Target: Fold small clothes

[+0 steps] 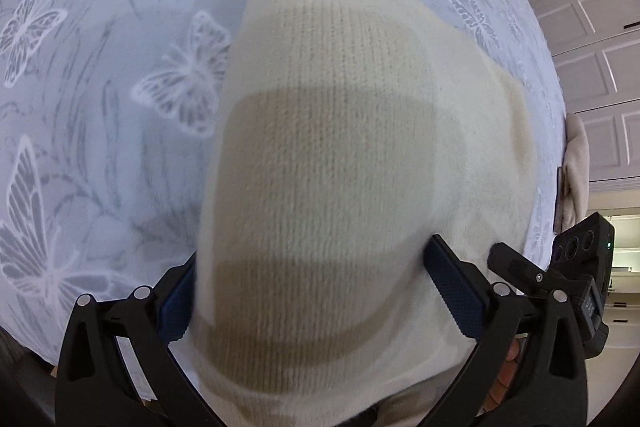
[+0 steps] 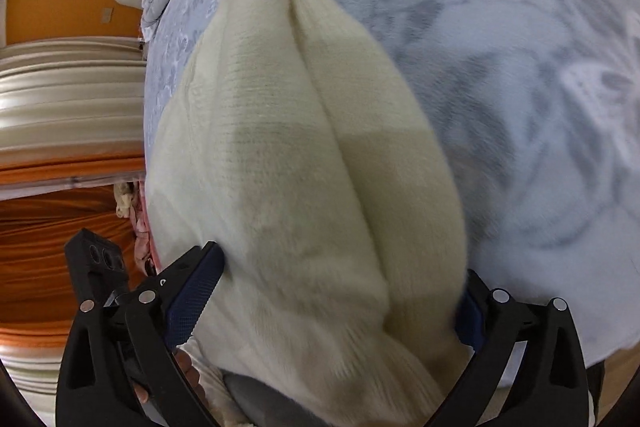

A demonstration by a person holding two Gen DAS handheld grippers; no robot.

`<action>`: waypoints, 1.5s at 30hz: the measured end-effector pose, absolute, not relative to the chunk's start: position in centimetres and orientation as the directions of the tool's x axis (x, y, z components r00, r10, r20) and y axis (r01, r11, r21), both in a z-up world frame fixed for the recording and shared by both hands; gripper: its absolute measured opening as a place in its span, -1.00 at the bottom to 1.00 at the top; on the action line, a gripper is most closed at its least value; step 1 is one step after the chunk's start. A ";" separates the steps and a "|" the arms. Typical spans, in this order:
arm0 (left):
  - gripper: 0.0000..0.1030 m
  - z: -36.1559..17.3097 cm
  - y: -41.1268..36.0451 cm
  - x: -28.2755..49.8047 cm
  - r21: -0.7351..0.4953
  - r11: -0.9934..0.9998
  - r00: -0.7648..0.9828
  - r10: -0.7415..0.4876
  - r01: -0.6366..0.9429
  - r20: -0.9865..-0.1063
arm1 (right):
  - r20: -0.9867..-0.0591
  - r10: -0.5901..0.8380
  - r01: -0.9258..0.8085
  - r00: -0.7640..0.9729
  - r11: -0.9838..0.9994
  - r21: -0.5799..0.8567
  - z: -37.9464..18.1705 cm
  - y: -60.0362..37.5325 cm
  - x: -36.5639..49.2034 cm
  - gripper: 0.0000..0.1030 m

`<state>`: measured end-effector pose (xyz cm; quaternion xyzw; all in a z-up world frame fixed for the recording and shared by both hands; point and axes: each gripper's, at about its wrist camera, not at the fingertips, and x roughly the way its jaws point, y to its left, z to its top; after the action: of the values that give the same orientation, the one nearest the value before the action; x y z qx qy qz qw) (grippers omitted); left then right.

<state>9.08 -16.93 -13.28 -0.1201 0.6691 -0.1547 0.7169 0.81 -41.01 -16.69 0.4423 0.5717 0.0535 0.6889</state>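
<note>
Item: one cream knit garment (image 1: 352, 155), which we found lying on the butterfly-print bedspread (image 1: 120, 75). We held the left gripper (image 1: 316, 291) and right gripper (image 2: 340, 295) spread wide, the knit between their blue pads (image 1: 456, 291), unpinched.
</note>
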 end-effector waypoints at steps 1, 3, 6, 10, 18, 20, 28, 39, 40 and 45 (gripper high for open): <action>0.91 -13.3 -17.0 9.2 -0.378 0.924 0.053 -0.382 0.064 -0.923 | -0.752 0.566 0.420 0.339 0.624 0.659 -16.6 -40.6 1.1 0.90; 0.91 -13.4 -17.0 9.4 -0.378 0.922 0.047 -0.383 0.078 -0.923 | -0.764 0.544 0.396 0.347 0.654 0.645 -16.2 -40.2 1.6 0.71; 0.87 -13.1 -17.1 9.5 -0.366 0.925 0.047 -0.372 0.099 -0.927 | -0.764 0.520 0.374 0.382 0.669 0.642 -15.1 -39.8 1.7 0.25; 0.52 -11.5 -17.6 9.1 -0.323 0.933 0.062 -0.336 0.161 -0.940 | -0.778 0.446 0.378 0.443 0.693 0.613 -12.5 -39.3 0.3 -0.15; 0.19 -5.7 -17.7 5.8 -0.253 0.911 0.132 -0.308 0.325 -0.942 | -0.757 0.361 0.377 0.544 0.701 0.605 -6.4 -38.0 -4.8 -0.19; 0.19 -4.1 -17.5 4.5 -0.265 0.899 0.138 -0.329 0.350 -0.934 | -0.747 0.345 0.368 0.568 0.706 0.605 -4.5 -37.9 -6.1 -0.19; 0.18 3.5 -17.8 -0.3 -0.265 0.855 0.225 -0.394 0.446 -0.891 | -0.681 0.269 0.290 0.682 0.755 0.588 3.9 -37.3 -10.7 -0.19; 0.19 14.2 -15.7 -2.9 -0.241 0.826 0.413 -0.481 0.510 -0.773 | -0.535 0.203 0.145 0.820 0.831 0.537 14.2 -34.0 -12.8 -0.18; 0.19 15.0 -15.4 -3.0 -0.241 0.824 0.426 -0.489 0.513 -0.761 | -0.517 0.195 0.127 0.833 0.843 0.522 15.4 -33.5 -12.9 -0.18; 0.19 19.1 -13.0 -3.3 -0.254 0.805 0.490 -0.541 0.536 -0.684 | -0.435 0.181 0.051 0.882 0.881 0.471 19.9 -30.7 -13.4 -0.18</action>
<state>-3.30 -13.04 19.11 -0.0033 0.3973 -0.3119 0.8631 -13.43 -30.75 19.94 0.2417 0.2402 0.0347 0.9395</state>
